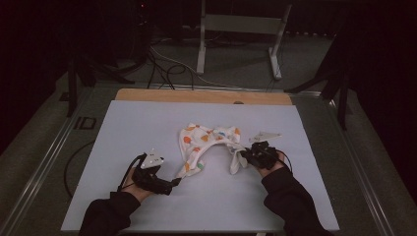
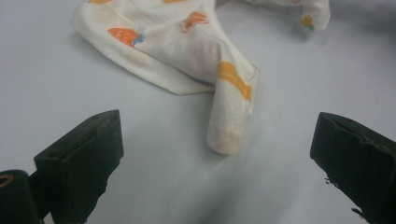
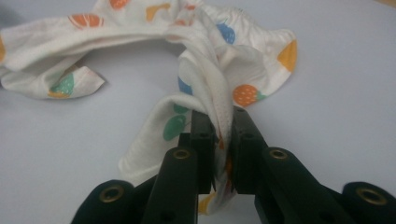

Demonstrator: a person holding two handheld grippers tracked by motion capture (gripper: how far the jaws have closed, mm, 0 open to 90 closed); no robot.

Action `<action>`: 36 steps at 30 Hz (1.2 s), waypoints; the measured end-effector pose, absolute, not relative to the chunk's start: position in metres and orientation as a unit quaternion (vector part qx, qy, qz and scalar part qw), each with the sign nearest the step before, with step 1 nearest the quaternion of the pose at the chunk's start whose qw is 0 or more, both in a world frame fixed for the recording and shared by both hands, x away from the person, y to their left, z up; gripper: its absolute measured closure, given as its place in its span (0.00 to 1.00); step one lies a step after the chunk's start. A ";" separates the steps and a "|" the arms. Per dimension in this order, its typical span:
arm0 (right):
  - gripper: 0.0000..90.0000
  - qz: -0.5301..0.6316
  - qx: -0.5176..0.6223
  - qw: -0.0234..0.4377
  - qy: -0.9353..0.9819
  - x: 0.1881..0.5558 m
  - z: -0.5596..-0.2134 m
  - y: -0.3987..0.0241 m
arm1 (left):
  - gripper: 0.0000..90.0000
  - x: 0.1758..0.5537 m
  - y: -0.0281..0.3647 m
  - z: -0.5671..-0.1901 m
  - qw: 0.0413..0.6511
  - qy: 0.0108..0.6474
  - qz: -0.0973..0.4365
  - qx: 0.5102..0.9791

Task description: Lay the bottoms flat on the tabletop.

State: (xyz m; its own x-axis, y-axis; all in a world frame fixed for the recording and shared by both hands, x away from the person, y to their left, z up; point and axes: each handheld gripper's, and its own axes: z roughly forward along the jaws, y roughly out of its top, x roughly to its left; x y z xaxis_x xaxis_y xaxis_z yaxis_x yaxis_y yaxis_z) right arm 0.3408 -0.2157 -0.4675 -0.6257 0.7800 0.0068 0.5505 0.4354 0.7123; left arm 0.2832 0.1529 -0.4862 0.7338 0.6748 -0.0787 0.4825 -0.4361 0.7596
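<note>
Small white cotton baby garment (image 1: 206,145) printed with orange, blue and green fruit shapes, lying crumpled near the middle of the white desk (image 1: 147,123), spread in an arch with two narrow legs trailing toward the person's side. Right-hand leg bunched into a fold and pinched between the fingers (image 3: 201,135) of the right gripper (image 1: 244,156), closed tight on the cloth and just drawn together around it; fabric gathered in a ridge above the grip. Left-hand leg, with an orange patch and a stitched cuff (image 2: 227,140), flat on the desk, apart from the left gripper (image 1: 177,182); fingers (image 2: 86,154) there set wide, with bare desk between them, pointing toward that cuff. Dark sleeves entering from the near edge. Beyond the desk, a wooden strip (image 1: 201,96), grey floor with black cables (image 1: 162,69), and a pale metal frame (image 1: 241,29).
</note>
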 end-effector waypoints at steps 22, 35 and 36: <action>0.81 0.316 0.447 0.131 0.826 0.343 -0.513 -0.245 | 0.04 0.275 0.162 -0.481 0.424 0.333 0.133 0.831; 0.44 0.424 0.340 0.122 0.831 0.319 -0.444 -0.183 | 0.03 0.264 0.193 -0.487 0.416 0.343 0.159 0.827; 0.45 0.431 0.324 0.115 0.834 0.317 -0.442 -0.172 | 0.03 0.264 0.195 -0.488 0.416 0.346 0.162 0.825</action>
